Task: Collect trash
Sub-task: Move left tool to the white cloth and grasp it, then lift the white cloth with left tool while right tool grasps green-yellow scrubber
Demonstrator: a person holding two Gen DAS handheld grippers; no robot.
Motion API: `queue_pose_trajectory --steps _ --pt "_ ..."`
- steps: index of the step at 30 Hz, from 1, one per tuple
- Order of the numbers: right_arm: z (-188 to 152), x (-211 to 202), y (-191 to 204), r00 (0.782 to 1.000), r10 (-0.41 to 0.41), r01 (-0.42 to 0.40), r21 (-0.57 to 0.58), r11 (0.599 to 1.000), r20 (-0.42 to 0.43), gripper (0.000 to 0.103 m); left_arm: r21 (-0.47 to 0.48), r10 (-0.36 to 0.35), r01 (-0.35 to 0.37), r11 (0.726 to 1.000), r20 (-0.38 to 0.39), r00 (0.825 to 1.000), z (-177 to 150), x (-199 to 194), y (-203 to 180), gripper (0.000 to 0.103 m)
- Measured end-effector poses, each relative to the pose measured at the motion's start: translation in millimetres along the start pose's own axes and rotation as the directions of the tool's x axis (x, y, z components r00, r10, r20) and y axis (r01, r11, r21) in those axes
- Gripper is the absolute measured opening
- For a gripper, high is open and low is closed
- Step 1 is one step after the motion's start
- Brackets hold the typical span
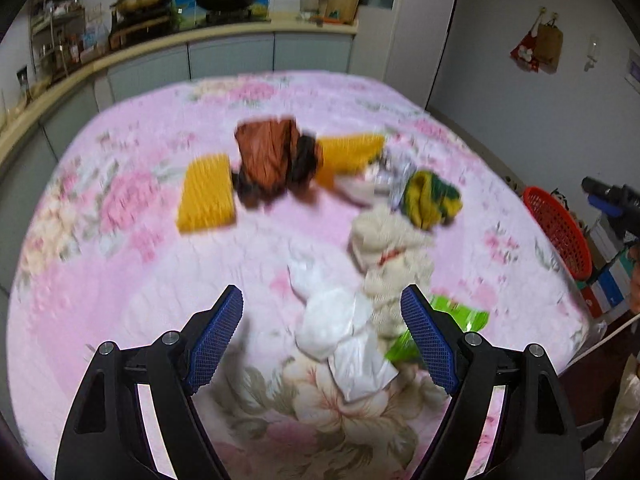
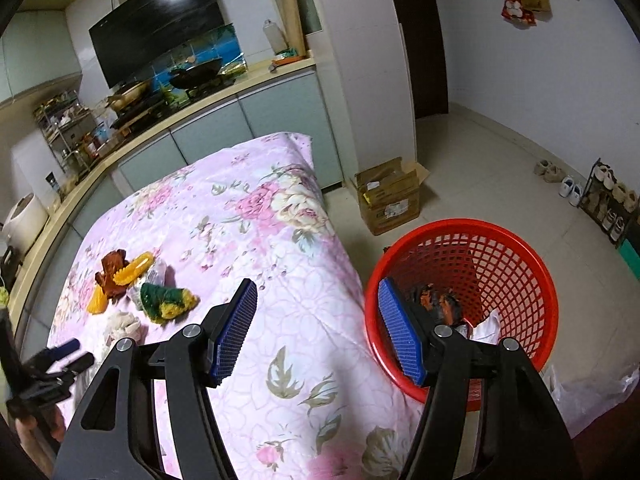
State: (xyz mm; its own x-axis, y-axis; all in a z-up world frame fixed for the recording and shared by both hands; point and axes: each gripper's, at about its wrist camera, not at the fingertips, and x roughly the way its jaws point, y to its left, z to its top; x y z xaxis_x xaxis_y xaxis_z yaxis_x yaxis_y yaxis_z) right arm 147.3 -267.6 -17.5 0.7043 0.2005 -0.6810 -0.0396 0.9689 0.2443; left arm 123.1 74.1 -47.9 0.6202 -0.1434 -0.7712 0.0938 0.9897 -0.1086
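Left gripper (image 1: 322,320), seen in its own wrist view, stands with jaws wide apart and nothing clamped; I note crumpled white paper (image 1: 340,336) on the floral pink cloth (image 1: 120,280) in the lower centre of the frame, between the blue pads without either pad touching it. Just right of it lies a green wrapper (image 1: 464,316), partly behind the right finger. A cream crumpled wad (image 1: 390,240) sits above, at mid-frame. Further up, I record an orange-brown wrapper (image 1: 268,156) flanked by two yellow ribbed pieces (image 1: 206,194), and a yellow-green bundle (image 1: 432,196) to the right. This view is blurred.

Right gripper (image 2: 318,312), in its own view, is likewise parted and empty. It hangs over the cloth edge, with the red basket (image 2: 520,248) at centre right on the floor. I see dark and white trash (image 2: 444,308) already inside the basket, partly hidden behind the right finger
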Motion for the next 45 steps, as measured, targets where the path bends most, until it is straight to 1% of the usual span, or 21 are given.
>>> queue_pose_trajectory --steps 2,3,4,5,7,9,13,17,20,22,26,29,33,35,38,40,41,43,45 --pt "0 1 2 1.0 0.004 -0.004 -0.004 1.0 -0.002 0.061 -0.003 -0.009 0.009 1.0 -0.017 1.0 -6 7 -1 0.075" --pt "-1 1 2 1.0 0.004 -0.004 -0.004 1.0 -0.004 0.061 -0.001 -0.011 0.011 1.0 -0.025 1.0 -7 10 -1 0.068" --pt "-1 2 2 1.0 0.006 -0.006 -0.004 1.0 -0.008 0.061 0.001 -0.01 0.01 1.0 -0.033 0.999 -9 13 -1 0.059" --pt "-2 3 3 1.0 0.007 -0.007 -0.005 1.0 -0.011 0.061 0.001 -0.008 0.008 1.0 -0.04 0.999 -10 15 -1 0.055" --pt "-3 4 5 1.0 0.007 -0.007 -0.008 1.0 -0.016 0.061 -0.003 -0.009 0.008 1.0 -0.038 0.999 -12 17 1 0.043" --pt "-4 4 6 1.0 0.008 -0.008 -0.01 1.0 -0.018 0.061 -0.002 -0.017 0.017 1.0 -0.027 0.999 -13 14 3 0.035" --pt "-6 6 12 1.0 0.018 -0.019 -0.018 1.0 -0.02 0.061 0.004 -0.017 0.017 1.0 0.006 1.0 -12 5 4 0.033" --pt "-9 7 22 0.999 0.046 -0.046 -0.044 0.998 -0.015 0.061 0.001 -0.015 0.015 1.0 0.042 0.999 -7 -8 9 0.033" --pt "-10 11 32 0.997 0.071 -0.072 -0.067 0.995 -0.017 0.061 -0.021 -0.007 0.009 1.0 0.09 0.996 2 -21 14 0.032" --pt "-9 16 40 0.995 0.093 -0.095 -0.079 0.992 -0.021 0.061 -0.033 0.013 -0.009 0.999 0.119 0.993 9 -26 16 0.032" --pt "-7 32 63 0.987 0.156 -0.16 -0.101 0.982 -0.047 0.061 -0.059 0.071 -0.061 0.996 0.189 0.979 27 -38 14 0.032" --pt "-6 43 81 0.979 0.195 -0.201 -0.12 0.972 -0.063 0.061 -0.079 0.121 -0.103 0.991 0.262 0.958 42 -49 6 0.032" --pt "-7 57 105 0.967 0.237 -0.25 -0.16 0.955 -0.094 0.061 -0.081 0.153 -0.134 0.988 0.32 0.935 50 -57 -2 0.032" --pt "-8 66 117 0.96 0.256 -0.273 -0.18 0.945 -0.115 0.061 -0.078 0.156 -0.138 0.987 0.328 0.932 50 -57 -3 0.032" --pt "-11 82 136 0.949 0.278 -0.306 -0.223 0.926 -0.147 0.061 -0.068 0.185 -0.172 0.983 0.335 0.924 49 -58 -2 0.032" --pt "-13 92 147 0.943 0.286 -0.321 -0.239 0.917 -0.169 0.063 -0.081 0.18 -0.162 0.983 0.333 0.926 50 -60 2 0.032" --pt "-14 97 152 0.941 0.287 -0.326 -0.248 0.912 -0.18 0.064 -0.09 0.182 -0.16 0.983 0.333 0.925 51 -61 5 0.032" --pt "-17 108 161 0.939 0.277 -0.325 -0.265 0.908 -0.201 0.065 -0.098 0.181 -0.157 0.983 0.334 0.925 50 -62 8 0.032" --pt "-19 117 166 0.943 0.251 -0.306 -0.278 0.91 -0.216 0.065 -0.102 0.18 -0.155 0.983 0.334 0.925 50 -63 10 0.032"
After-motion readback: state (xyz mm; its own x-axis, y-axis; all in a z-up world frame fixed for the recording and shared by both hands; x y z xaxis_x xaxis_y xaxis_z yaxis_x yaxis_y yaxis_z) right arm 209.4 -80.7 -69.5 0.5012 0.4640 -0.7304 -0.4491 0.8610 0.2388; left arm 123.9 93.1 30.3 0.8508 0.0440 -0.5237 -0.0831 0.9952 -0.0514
